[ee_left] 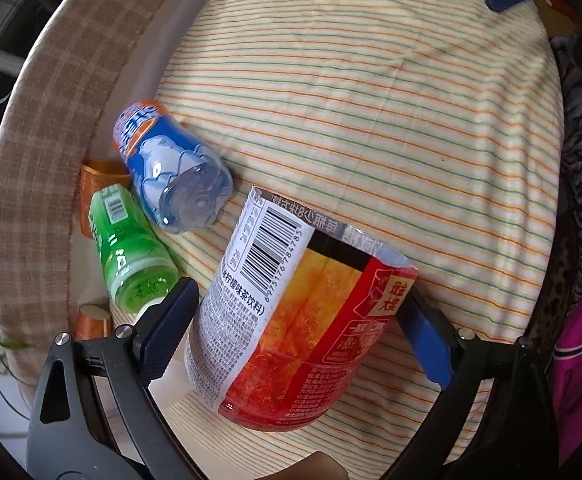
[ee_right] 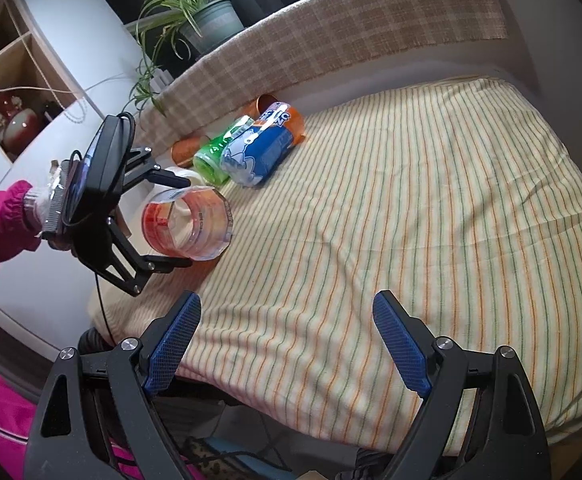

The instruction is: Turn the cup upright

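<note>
My left gripper (ee_left: 291,328) pinches the cut-bottle cup (ee_left: 291,320), tilted over the striped cloth (ee_left: 371,100), open mouth empty. My right gripper (ee_right: 287,340) hangs spread, holding nothing. Blue cup (ee_left: 171,172) and green cup (ee_left: 131,252) lie beside it, contents unclear.

You see: one red-orange cup (ee_left: 291,332); one blue cup (ee_left: 171,172); one green cup (ee_left: 131,252); two orange cups (ee_left: 99,180) (ee_left: 91,320); two grippers (ee_left: 291,320) (ee_right: 287,344); one potted plant (ee_right: 207,20).

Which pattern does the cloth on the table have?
Thin multicoloured stripes on the cream cloth; right wrist view.
</note>
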